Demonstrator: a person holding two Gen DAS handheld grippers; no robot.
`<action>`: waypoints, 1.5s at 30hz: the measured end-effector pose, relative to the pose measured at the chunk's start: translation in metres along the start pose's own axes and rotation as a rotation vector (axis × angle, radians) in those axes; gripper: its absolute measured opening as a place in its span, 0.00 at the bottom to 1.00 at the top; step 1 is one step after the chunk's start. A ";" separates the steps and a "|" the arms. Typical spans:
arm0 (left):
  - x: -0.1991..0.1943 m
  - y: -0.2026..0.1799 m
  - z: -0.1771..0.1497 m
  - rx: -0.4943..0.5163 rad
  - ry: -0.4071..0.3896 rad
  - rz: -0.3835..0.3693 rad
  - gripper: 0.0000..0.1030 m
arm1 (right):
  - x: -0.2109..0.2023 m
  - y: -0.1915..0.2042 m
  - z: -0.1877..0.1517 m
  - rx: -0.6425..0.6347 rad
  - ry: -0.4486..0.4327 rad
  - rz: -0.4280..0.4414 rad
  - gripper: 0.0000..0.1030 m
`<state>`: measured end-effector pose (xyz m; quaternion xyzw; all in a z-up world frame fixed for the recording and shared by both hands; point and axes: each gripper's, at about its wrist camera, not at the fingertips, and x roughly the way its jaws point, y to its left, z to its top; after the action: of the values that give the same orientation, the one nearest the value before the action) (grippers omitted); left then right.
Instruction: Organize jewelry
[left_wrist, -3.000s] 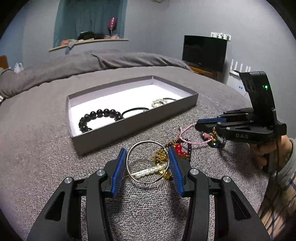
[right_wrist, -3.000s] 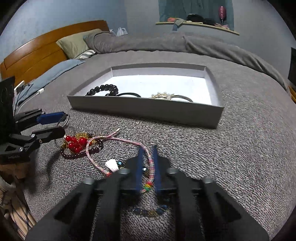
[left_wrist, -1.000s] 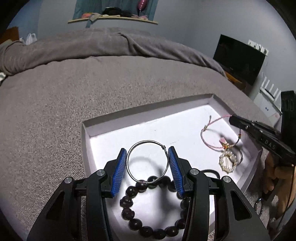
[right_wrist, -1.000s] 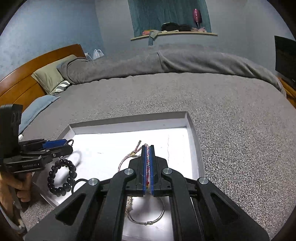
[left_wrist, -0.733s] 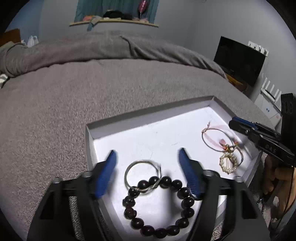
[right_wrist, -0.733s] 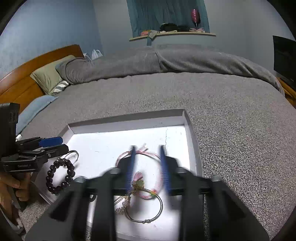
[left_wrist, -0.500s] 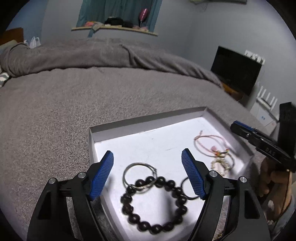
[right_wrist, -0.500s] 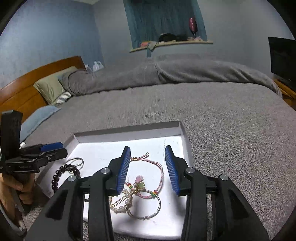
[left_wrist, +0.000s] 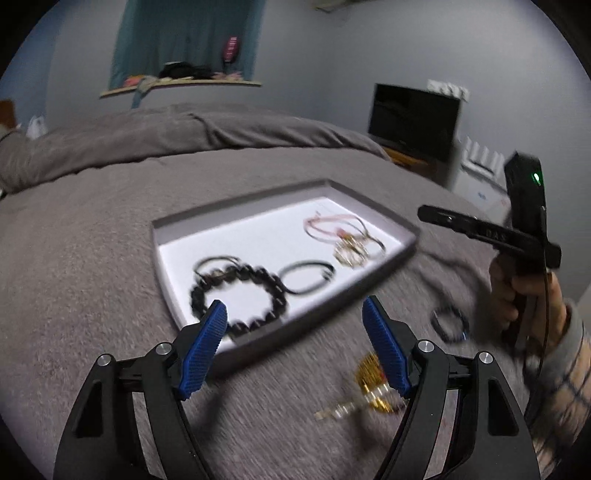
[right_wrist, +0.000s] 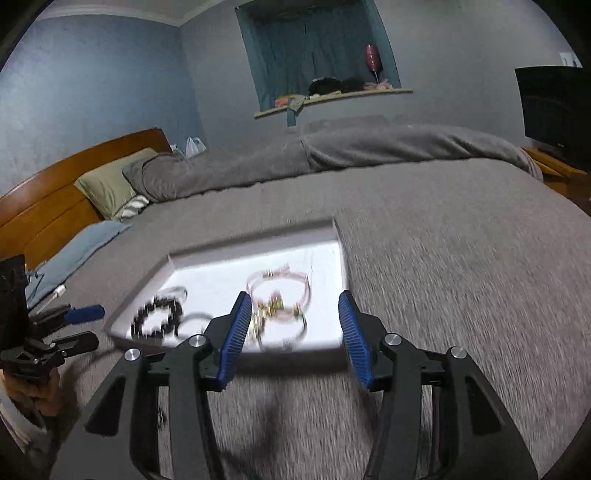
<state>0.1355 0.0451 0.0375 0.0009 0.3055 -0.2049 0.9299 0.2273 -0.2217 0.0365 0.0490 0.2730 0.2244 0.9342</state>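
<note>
Both claws empty, loose pieces left outside the tray

The left gripper (left_wrist: 293, 345) and right gripper (right_wrist: 295, 336) hang with blue pads wide apart, holding nothing. The shallow grey cardboard tray (left_wrist: 162, 273) holds the black bead bracelet (left_wrist: 240, 295) and pink cord bracelet (left_wrist: 332, 225); the gold chain tangle (left_wrist: 369, 387) and dark bead loop (left_wrist: 448, 325) lie on the grey blanket, where a hasty pinch could snag fabric or drop links

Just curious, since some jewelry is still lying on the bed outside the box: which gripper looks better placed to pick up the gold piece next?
Probably the left gripper: it is open, and the gold piece lies just below its right finger. The right gripper, also open, faces the box.
</note>
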 end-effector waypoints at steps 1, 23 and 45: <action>-0.001 -0.002 -0.004 0.006 0.004 -0.013 0.74 | -0.001 0.001 -0.002 -0.001 0.008 -0.002 0.48; 0.010 -0.039 -0.040 0.132 0.132 -0.128 0.51 | -0.027 0.005 -0.053 -0.014 0.141 0.063 0.55; -0.003 -0.014 -0.033 0.064 0.100 -0.115 0.07 | -0.023 0.016 -0.055 -0.052 0.158 0.096 0.59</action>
<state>0.1090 0.0375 0.0137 0.0234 0.3444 -0.2675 0.8996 0.1742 -0.2191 0.0045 0.0199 0.3371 0.2792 0.8989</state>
